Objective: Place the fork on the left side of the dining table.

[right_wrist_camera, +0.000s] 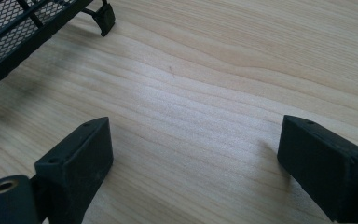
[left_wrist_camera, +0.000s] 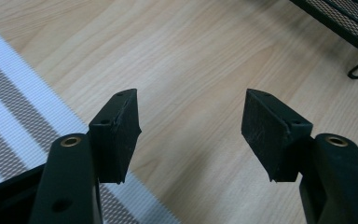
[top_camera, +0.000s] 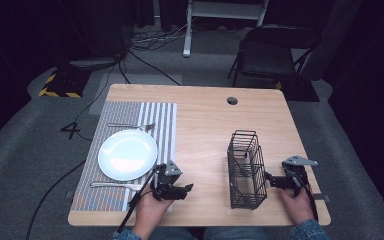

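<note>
On the striped placemat (top_camera: 160,120) at the table's left lies a white plate (top_camera: 127,154), with a fork (top_camera: 130,125) behind it and a knife (top_camera: 115,185) in front. My left gripper (top_camera: 187,189) hovers low over bare wood just right of the mat's front corner, open, with nothing between its jaws (left_wrist_camera: 191,135). A black wire basket (top_camera: 246,170) stands at the right front. My right gripper (top_camera: 269,179) sits open by the basket's right side, and the gap between its jaws (right_wrist_camera: 193,158) holds only bare wood.
The wooden table (top_camera: 205,120) has a cable hole (top_camera: 232,101) near its far edge. A folding chair (top_camera: 272,52) stands behind the table at the right. Cables lie on the grey floor beyond.
</note>
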The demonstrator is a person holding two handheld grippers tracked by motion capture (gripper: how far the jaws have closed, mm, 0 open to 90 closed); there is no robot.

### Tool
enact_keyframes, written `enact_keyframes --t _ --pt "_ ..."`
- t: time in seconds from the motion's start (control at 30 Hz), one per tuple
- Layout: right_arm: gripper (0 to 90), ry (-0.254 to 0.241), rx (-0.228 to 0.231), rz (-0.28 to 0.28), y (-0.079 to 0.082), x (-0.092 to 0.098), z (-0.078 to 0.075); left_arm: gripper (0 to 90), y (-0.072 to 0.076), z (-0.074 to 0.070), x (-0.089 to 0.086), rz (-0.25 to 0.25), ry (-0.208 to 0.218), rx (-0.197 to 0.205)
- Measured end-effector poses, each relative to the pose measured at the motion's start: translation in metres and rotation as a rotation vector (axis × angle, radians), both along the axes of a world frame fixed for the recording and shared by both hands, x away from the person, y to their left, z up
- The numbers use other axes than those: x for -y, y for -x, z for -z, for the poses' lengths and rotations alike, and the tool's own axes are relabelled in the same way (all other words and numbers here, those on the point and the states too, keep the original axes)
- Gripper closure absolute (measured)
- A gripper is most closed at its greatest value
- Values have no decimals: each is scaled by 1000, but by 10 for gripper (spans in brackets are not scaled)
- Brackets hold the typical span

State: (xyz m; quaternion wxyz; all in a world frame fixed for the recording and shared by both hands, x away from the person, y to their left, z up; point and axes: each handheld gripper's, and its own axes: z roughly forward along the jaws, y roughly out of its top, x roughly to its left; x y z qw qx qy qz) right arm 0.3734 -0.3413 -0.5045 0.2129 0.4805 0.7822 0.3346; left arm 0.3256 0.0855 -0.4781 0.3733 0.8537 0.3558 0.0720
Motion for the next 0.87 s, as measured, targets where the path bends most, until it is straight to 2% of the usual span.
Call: enact_keyframes --t 0.3,0.43,0.53,0.6,0.73,0.87 --pt "102 0 0 0 0 0 0 355 4 13 24 53 -99 3" --pt "105 0 1 -1 0 0 0 318 7 18 29 68 -129 50" --pt "105 0 1 -1 0 0 0 283 8 20 30 79 -115 65" --pt "104 0 1 -2 0 0 0 241 8 25 29 91 -82 92" --pt "101 2 -1 1 0 0 0 184 8 25 30 109 -90 83" --pt "100 -1 -1 21 2 0 0 181 8 25 31 104 -91 82"
